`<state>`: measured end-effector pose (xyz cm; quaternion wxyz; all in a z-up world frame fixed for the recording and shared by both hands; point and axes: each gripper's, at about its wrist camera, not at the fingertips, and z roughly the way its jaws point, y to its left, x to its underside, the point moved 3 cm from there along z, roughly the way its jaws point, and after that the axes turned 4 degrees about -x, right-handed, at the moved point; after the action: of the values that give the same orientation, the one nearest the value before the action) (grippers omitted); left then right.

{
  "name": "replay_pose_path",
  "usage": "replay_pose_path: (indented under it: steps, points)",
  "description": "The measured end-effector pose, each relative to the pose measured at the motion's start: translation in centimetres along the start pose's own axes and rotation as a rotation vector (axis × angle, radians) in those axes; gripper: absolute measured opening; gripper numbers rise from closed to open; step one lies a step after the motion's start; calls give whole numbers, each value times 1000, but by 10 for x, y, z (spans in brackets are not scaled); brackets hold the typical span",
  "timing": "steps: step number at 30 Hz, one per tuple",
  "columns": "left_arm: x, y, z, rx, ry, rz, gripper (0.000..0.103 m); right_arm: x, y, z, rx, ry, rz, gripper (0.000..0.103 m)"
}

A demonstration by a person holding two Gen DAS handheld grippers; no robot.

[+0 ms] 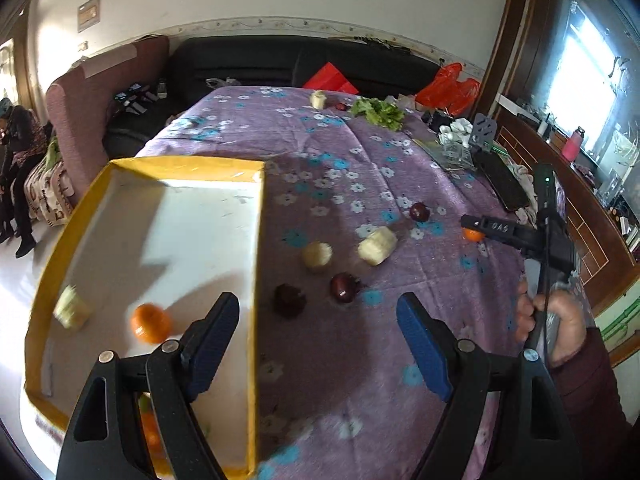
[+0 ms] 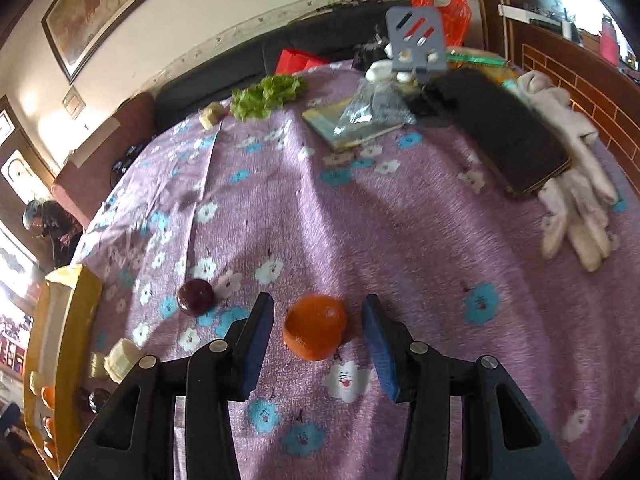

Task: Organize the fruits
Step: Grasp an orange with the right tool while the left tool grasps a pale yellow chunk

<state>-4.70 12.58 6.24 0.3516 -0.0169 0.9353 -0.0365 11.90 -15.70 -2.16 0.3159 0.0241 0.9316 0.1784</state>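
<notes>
A yellow-rimmed box [image 1: 258, 280] with a white floor lies at the left of the purple flowered cloth. Inside it are an orange [image 1: 150, 322] and a pale fruit chunk [image 1: 72, 306]. My left gripper [image 1: 316, 308] hangs open over the box's right wall, nothing between its fingers. Beyond it on the cloth lie dark purple fruits [image 1: 344, 287] and two pale chunks [image 1: 377, 245]. My right gripper [image 2: 318, 312] is open, its pads on either side of an orange [image 2: 315, 332] on the cloth with gaps on both sides. A dark fruit [image 2: 195, 297] sits to its left.
Lettuce [image 2: 266, 96] and another pale chunk [image 2: 212, 115] lie at the far edge. A black case [image 2: 504, 132], white gloves [image 2: 576, 184], a plastic bag on a book [image 2: 360, 120] crowd the right. A person [image 1: 20, 152] sits far left beyond the table.
</notes>
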Motion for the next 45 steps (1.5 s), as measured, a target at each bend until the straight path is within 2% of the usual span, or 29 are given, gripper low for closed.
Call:
replay_pose_path:
  steps: [5,7,8,10,20,21,22,23,24,25,31,35,40,43,45]
  points:
    - [-25,-36,46,20,49,75,80,0,9,6,34,-11,-77,50]
    - [-32,-48,65,10,63,104,80,1,10,6,52,-13,-95,44]
    - [-37,-54,78,1,72,121,80,2,11,7,72,-16,-109,38]
    - [-41,-62,98,-8,95,144,80,2,11,7,78,-17,-122,37]
    - [-32,-78,134,-35,135,249,80,0,7,4,46,-16,-93,37]
    - [-31,-79,135,-37,132,256,76,0,8,4,45,-18,-92,37]
    - [-31,-79,134,-37,127,261,50,0,7,3,44,-21,-91,37]
    - [-31,-80,135,-36,136,263,37,0,8,3,44,-22,-92,37]
    - [-31,-79,135,-38,136,257,36,-1,8,2,43,-25,-91,37]
    - [-31,-79,134,-39,130,252,33,-1,8,1,42,-27,-91,37]
    - [-26,-78,111,-28,91,226,32,-1,10,-3,27,-40,-89,37]
    - [-24,-65,73,3,41,167,32,-1,14,-9,-17,-61,-90,37]
    - [-19,-28,11,40,-44,60,29,0,26,-28,-130,-102,-94,37]
    - [-14,6,-24,9,-101,9,29,5,40,-38,-165,-115,-108,37]
    - [-10,31,-41,-52,-134,-13,29,9,56,-46,-163,-125,-139,37]
